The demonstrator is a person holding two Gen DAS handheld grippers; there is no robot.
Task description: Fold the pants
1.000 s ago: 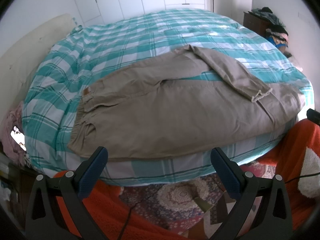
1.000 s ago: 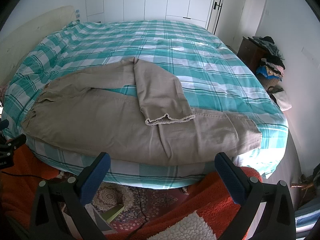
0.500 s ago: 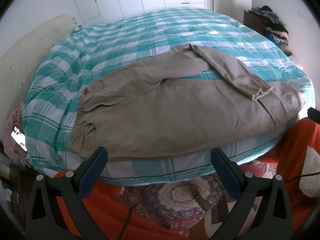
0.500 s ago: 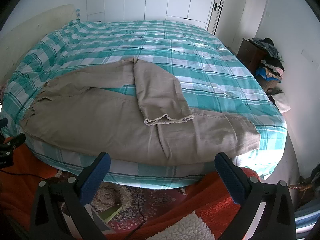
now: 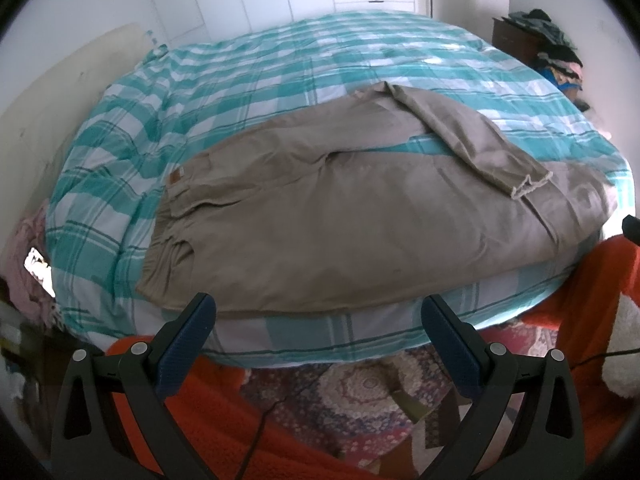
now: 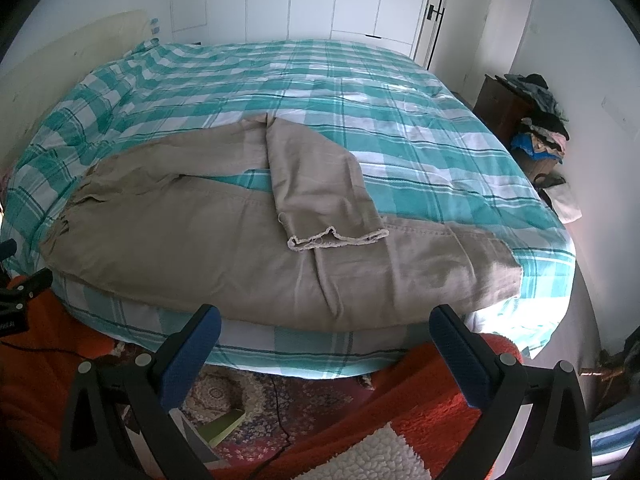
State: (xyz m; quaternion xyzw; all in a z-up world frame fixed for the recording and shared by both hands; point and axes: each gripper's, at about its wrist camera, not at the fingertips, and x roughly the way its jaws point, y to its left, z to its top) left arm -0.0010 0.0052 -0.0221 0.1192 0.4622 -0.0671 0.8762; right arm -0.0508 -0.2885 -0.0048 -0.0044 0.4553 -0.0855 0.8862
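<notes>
Khaki pants (image 5: 340, 216) are lying along the near edge of the checked bed (image 5: 248, 72), one leg doubled back. Both tongs, left (image 5: 316, 332) and right (image 6: 324, 344), are hanging released, off the edge. Dragging could slide the fabric floorward.

Teal-and-white checked bedspread (image 6: 400, 128) at centre; white wardrobe doors (image 6: 312, 0) at twelve o'clock; clothes pile (image 6: 540, 128) at three; orange blanket (image 6: 400, 408) at six

White wardrobe (image 6: 352, 0) behind checked bed (image 6: 400, 120) (daylit).
</notes>
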